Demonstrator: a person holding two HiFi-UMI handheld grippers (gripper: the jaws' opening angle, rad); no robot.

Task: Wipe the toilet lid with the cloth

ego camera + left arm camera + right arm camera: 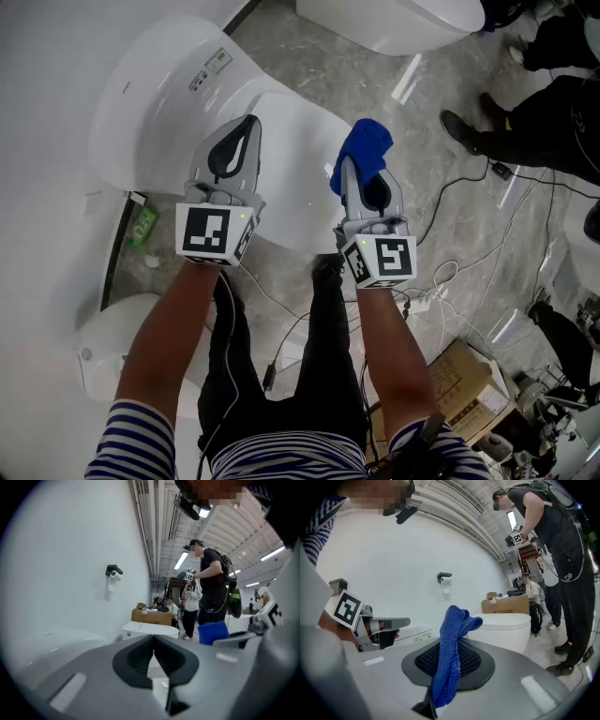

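Blue cloth (367,148): pinched in the right claw (356,173), bunched above the tips at centre frame in the head view and trailing down between the pads in the right gripper view. It hangs over the right edge of the toilet lid (286,141); whether it touches the lid cannot be told.

Right claw: pressed together on the cloth, pointing toward the top of the frame, marker cube nearest the person. The bare right forearm (394,347) rises nearly straight from the lower right.

Left claw (247,131): pressed together with nothing between the pads, confirmed in the left gripper view. It is held over the left part of the lid, level with the right claw and roughly parallel to it. The bare left forearm (169,337) comes up from the lower left, angled slightly inward.

Lid: closed, white, glossy, in the upper-centre of the head view.

Surroundings: grey marbled floor (319,66), loose cables (469,267) at right, a cardboard box (469,375) at lower right, and a bystander in black (544,122) at upper right.
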